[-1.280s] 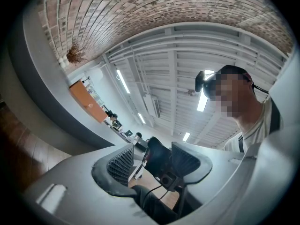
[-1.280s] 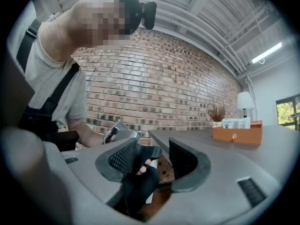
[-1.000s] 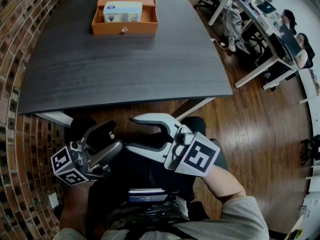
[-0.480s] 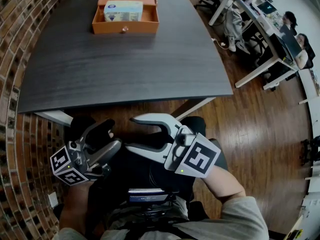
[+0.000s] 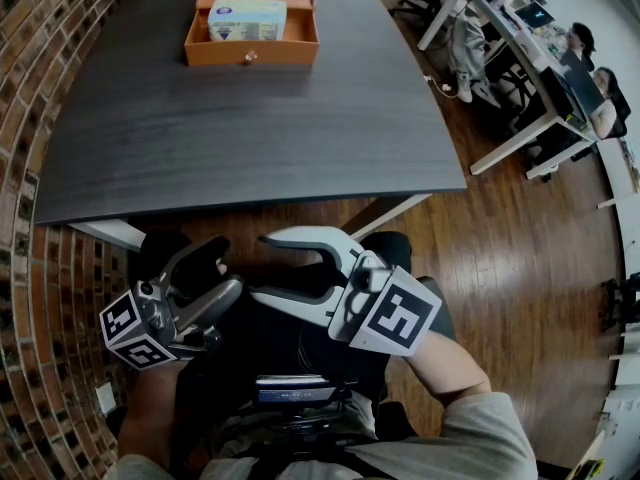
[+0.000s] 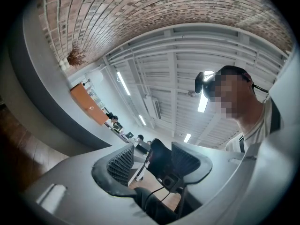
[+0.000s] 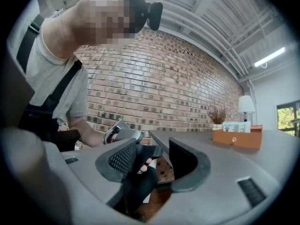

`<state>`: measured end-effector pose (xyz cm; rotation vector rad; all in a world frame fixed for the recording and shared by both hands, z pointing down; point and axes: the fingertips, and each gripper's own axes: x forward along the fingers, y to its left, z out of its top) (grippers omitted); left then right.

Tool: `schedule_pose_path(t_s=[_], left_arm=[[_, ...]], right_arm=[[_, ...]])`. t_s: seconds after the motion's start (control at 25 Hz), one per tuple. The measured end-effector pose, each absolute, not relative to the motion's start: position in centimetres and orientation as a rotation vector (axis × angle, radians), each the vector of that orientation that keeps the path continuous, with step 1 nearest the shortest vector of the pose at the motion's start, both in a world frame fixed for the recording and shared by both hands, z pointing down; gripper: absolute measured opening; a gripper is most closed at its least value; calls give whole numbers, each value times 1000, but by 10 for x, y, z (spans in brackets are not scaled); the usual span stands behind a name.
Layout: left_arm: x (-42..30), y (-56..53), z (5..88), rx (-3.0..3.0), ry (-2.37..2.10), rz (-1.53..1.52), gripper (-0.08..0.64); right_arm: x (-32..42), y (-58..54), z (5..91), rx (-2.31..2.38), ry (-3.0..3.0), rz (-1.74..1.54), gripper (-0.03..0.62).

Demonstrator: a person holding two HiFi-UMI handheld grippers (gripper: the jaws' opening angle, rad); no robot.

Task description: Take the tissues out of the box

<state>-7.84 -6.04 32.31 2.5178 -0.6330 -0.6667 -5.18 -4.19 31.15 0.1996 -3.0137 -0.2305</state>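
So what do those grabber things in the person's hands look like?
The left gripper and the right gripper are both grey plastic, each with two curved jaws. Each one carries a white cube printed with black square markers. Inside the jaws are dark, bumpy pads. The person wears a light grey short sleeve.

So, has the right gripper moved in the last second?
No. The right gripper keeps the same spot just below the near edge of the table, jaws apart.
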Motion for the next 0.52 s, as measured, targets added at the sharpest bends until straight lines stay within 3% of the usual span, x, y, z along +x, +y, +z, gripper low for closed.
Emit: schedule_pose_path(t_s=[0.52], left_arm=[[-78,-61,324,2515,-631,-657,240]], right_arm=[[-53,-42,311,191,-3016,-233,221]])
